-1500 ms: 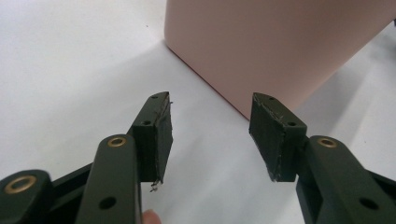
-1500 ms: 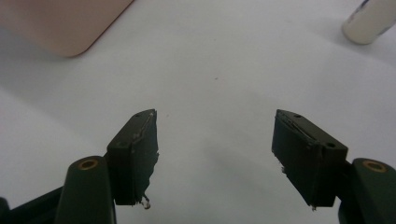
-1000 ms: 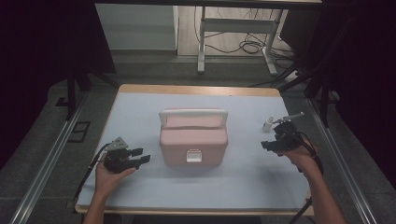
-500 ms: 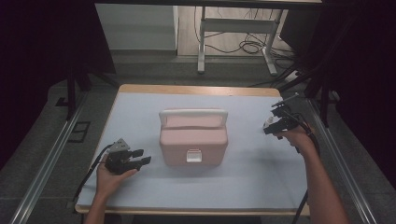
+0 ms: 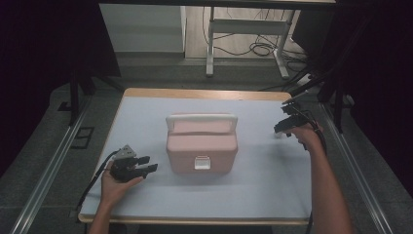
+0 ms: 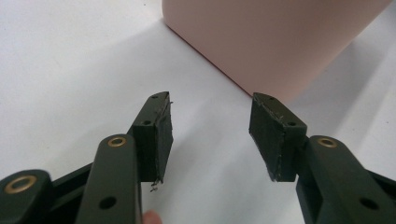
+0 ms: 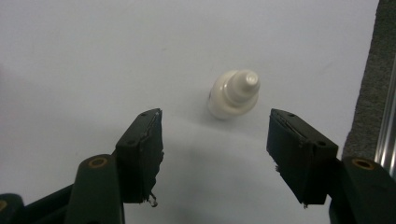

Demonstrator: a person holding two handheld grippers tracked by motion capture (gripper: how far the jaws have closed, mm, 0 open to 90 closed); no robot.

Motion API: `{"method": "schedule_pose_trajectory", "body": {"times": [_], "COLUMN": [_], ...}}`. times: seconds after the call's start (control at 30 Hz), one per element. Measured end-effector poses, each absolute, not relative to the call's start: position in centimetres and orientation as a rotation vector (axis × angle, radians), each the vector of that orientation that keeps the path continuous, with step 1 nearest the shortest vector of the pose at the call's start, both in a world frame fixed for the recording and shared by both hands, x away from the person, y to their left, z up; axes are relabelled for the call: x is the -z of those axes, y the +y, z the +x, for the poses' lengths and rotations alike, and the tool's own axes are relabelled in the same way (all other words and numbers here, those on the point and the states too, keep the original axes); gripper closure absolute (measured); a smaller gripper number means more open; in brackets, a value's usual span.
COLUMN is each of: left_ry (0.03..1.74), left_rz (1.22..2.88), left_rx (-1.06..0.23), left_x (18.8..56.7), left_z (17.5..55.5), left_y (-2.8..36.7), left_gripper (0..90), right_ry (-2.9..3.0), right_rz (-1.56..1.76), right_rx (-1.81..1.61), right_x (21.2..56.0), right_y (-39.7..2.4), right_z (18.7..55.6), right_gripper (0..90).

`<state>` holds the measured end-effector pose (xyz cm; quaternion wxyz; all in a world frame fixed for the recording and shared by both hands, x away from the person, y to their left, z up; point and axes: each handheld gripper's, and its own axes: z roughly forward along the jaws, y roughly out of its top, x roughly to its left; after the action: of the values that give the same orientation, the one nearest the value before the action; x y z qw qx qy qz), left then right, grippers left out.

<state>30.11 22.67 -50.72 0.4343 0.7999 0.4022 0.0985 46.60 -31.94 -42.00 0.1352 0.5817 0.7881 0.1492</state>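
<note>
On the white tabletop we list a small white bottle, upright near the right edge, just beyond our right hand-held gripper, whose jaws gape empty, lined up to straddle it. A pink lidded box sits at centre. Our left hand-held gripper rests near left, likewise released, aimed at the box's side.

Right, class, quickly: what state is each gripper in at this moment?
Left gripper: open, holding nothing, beside the pink box.
Right gripper: open, holding nothing, jaws pointing at a small white bottle.
</note>
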Motion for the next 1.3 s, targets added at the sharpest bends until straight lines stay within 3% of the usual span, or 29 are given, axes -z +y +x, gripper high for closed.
{"method": "schedule_pose_trajectory", "body": {"times": [0.5,0.83,1.03,1.3], "left_ry": [0.992,0.991,0.985,0.984], "left_rz": [2.0,2.006,2.004,2.006], "left_rx": [-0.237,-0.254,-0.257,-0.255], "left_x": [50.8,50.6,50.5,50.6], "left_z": [30.0,29.9,29.8,29.7], "left_y": [22.6,22.8,22.9,23.1], "left_gripper": [48.7,48.4,48.4,48.1], "right_ry": [2.254,2.239,2.235,2.272], "right_rz": [1.75,1.79,1.795,1.76], "right_rx": [-0.39,-0.365,-0.347,-0.346], "right_x": [44.7,45.6,46.1,46.0], "right_y": [-32.1,-32.0,-32.0,-32.1], "right_z": [49.3,50.0,50.2,50.1], "right_gripper": [39.4,47.3,59.0,60.2]}}
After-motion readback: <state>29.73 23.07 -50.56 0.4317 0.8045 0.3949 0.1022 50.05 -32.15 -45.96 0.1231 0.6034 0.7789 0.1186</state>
